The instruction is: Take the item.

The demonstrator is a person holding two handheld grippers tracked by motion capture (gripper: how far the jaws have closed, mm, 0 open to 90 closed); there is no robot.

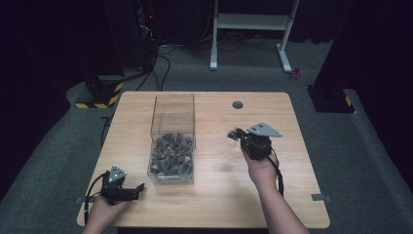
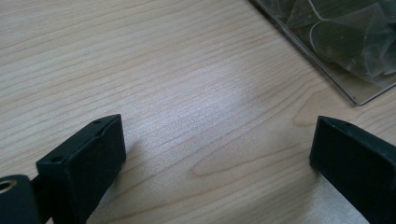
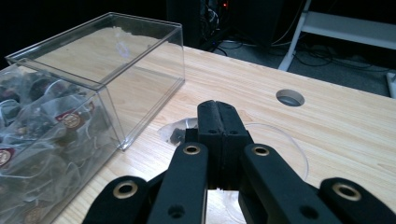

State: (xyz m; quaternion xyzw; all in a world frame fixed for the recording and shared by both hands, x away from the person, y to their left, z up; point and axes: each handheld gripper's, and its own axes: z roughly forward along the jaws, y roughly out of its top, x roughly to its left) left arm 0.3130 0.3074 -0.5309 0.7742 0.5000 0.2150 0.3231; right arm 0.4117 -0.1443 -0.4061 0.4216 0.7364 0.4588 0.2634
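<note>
Tea bag [image 3: 180, 133], clear mesh sachet with dark contents, sits pinched in the right gripper [image 1: 237, 135], just past its fingers [image 3: 219, 126], which are pressed together on the bag's edge; its thin string loops out over the wood to the right in the right gripper view. Bag is held right of the clear plastic box [image 1: 173, 141], close above the counter [image 1: 219, 190]; can't tell whether it touches the wood. Right gripper is mid-counter, right of centre, held by the right hand [image 1: 260, 168], grey three-cornered plate on top, fingers pointing left toward the box. Box stands left of centre, tall transparent walls, open top, long side running near to far; near half is piled with more tea bags [image 1: 170, 156], clear sachets with small red-brown tags, far half looks bare. Left gripper [image 1: 139, 187] is at the near left corner of the counter, just near-left of the box, held by the left hand [image 1: 104, 207]; its fingers [image 2: 88, 158] are wide apart with nothing between them but bare wood, box corner showing at upper right in the left gripper view. Round cable hole [image 1: 237, 104] sits in the far part of the counter, right of the box.
</note>
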